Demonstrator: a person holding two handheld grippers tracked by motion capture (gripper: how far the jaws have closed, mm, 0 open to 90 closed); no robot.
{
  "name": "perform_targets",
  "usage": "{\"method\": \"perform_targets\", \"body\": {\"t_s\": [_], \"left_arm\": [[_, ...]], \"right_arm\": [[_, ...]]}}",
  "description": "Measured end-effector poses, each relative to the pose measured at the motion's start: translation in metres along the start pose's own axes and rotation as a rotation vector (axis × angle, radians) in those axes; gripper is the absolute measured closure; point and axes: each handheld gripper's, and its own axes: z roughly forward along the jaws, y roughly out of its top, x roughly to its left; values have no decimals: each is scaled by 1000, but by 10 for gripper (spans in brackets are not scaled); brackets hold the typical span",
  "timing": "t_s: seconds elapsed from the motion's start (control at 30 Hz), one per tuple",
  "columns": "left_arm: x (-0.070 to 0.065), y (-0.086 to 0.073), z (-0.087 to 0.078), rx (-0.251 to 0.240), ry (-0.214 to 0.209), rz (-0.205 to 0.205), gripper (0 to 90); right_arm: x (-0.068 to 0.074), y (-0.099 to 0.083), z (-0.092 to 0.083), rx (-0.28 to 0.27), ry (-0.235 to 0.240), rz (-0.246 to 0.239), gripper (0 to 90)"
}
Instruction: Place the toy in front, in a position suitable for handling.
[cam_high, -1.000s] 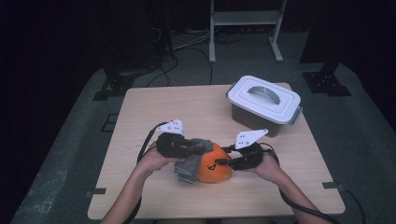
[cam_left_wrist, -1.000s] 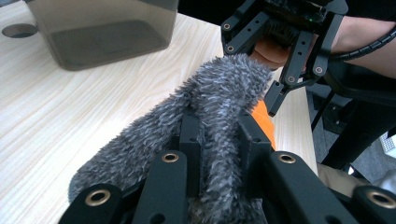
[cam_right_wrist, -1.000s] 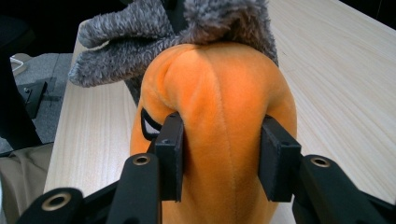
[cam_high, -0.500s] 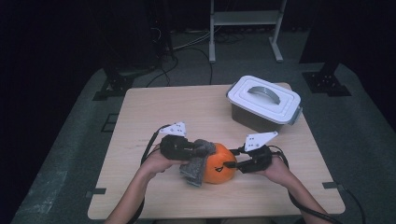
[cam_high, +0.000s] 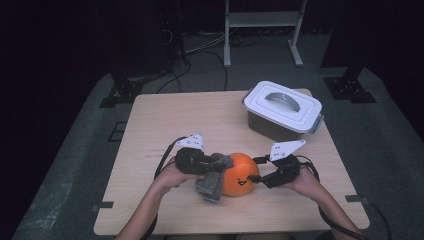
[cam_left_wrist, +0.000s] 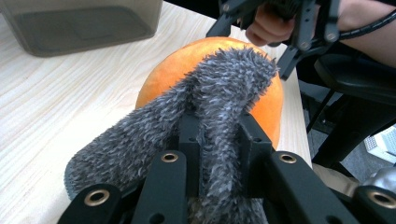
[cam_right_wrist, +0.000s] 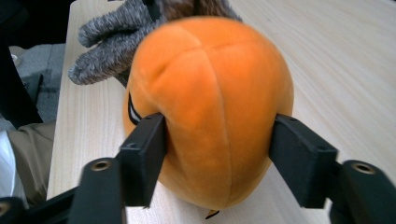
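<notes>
Nearest to you, your left gripper (cam_high: 212, 167) is clamped on a fold of the grey fuzzy cloth (cam_high: 212, 177). In the left gripper view its jaws are pressed tight on the cloth (cam_left_wrist: 219, 116), and the cloth lies over the top of the orange plush ball (cam_left_wrist: 210, 60).

The ball (cam_high: 240, 174) sits on the wooden table (cam_high: 165, 120), near the front edge, between your two hands. A small black face is on its front side.

Your right gripper (cam_high: 257, 175) is at the right side of the ball. Its jaws have just been opening. In the right gripper view the ball (cam_right_wrist: 210, 107) is between them: the left jaw is touching the plush, while the right jaw stands just beside it. The picture is a little blurred there, so it seems the pads are not squeezing the ball, but I cannot say it firmly.

Farther back, on the right part of the table, a grey storage box (cam_high: 282, 112) stands well apart from the ball. Its white lid with a handle is on.
</notes>
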Motion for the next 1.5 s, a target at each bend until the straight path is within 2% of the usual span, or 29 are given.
{"method": "perform_targets", "body": {"t_s": [0.17, 0.3, 0.33, 0.5, 0.63, 0.87, 0.93, 1.07, 1.3, 1.37, 1.5], "left_arm": [[-3, 4, 4, 6, -9, 13, 750], [-4, 7, 5, 19, -6, 24, 750], [-4, 7, 5, 20, -5, 28, 750], [-4, 4, 6, 6, -16, 16, 749], [-3, 1, 8, 19, -16, 15, 747], [1, -8, 13, 39, -23, -6, 747], [1, -7, 16, 41, -29, -5, 747], [-2, -2, 20, 51, -32, 9, 747], [-5, 2, 22, 64, -33, 26, 747], [-5, 1, 21, 71, -27, 32, 747], [-4, -3, 19, 61, -32, 22, 746]], "right_arm": [[5, 16, 0, 13, -6, -57, 264], [8, 27, 4, 34, -15, -105, 247], [8, 27, 5, 46, -20, -112, 263], [8, 20, 4, 63, -18, -134, 471], [6, 12, 0, 62, -22, -121, 514], [-1, -5, -11, 42, -16, -54, 510], [-2, -8, -13, 41, -10, -35, 477], [-3, -4, -17, 51, -16, -18, 332], [0, 13, -14, 58, -21, -57, 253], [0, 13, -10, 62, -23, -62, 268], [-1, 7, -9, 57, -4, -61, 392]]}}
